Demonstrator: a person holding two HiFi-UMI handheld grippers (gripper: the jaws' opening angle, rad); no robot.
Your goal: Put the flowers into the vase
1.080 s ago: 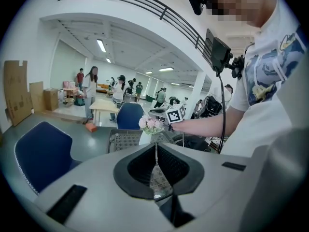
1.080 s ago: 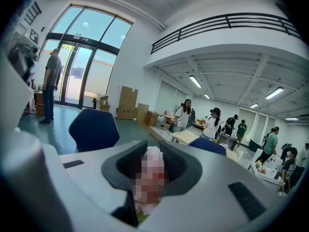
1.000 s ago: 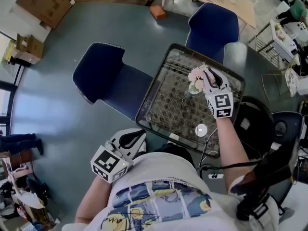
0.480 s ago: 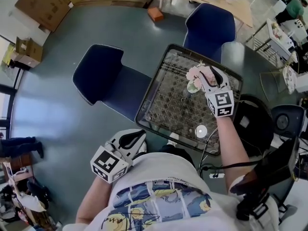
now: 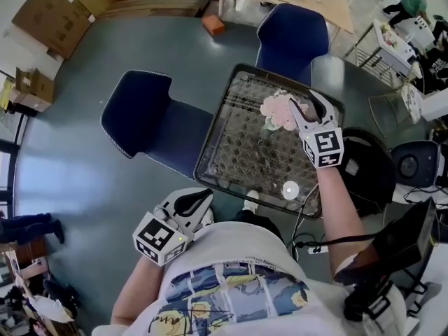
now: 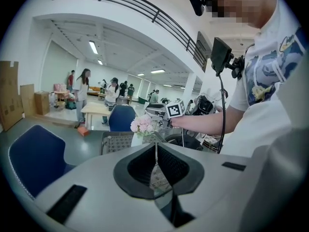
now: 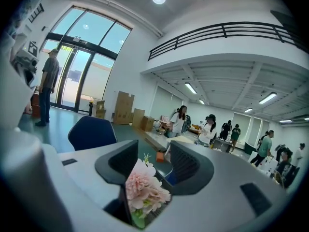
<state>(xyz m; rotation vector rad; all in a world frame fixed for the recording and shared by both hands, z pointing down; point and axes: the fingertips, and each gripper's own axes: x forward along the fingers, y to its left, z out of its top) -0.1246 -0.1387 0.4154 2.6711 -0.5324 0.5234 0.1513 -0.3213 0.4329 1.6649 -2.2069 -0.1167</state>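
A bunch of pink flowers (image 5: pixel 278 109) stands in a pale vase (image 6: pixel 136 139) on the far part of the patterned glass table (image 5: pixel 231 159). My right gripper (image 5: pixel 298 105) hovers just right of the blossoms, its jaws having just been opening. In the right gripper view the flowers (image 7: pixel 145 190) sit low between the parted pads of that gripper (image 7: pixel 153 151), and neither pad presses on them. My left gripper (image 5: pixel 201 198) hangs by the person's body, off the table's near edge. Its jaws (image 6: pixel 155 146) are shut with nothing in them.
A small white round object (image 5: pixel 290 190) lies on the table's near right part. Two blue chairs (image 5: pixel 150 121) (image 5: pixel 294 37) stand left of and beyond the table, and a black stool (image 5: pixel 367 173) to its right. Cables hang by the person's right arm.
The right gripper's jaws have spread apart and the gripper has lifted a little, while the flowers stay put on the table. The left gripper has not moved.
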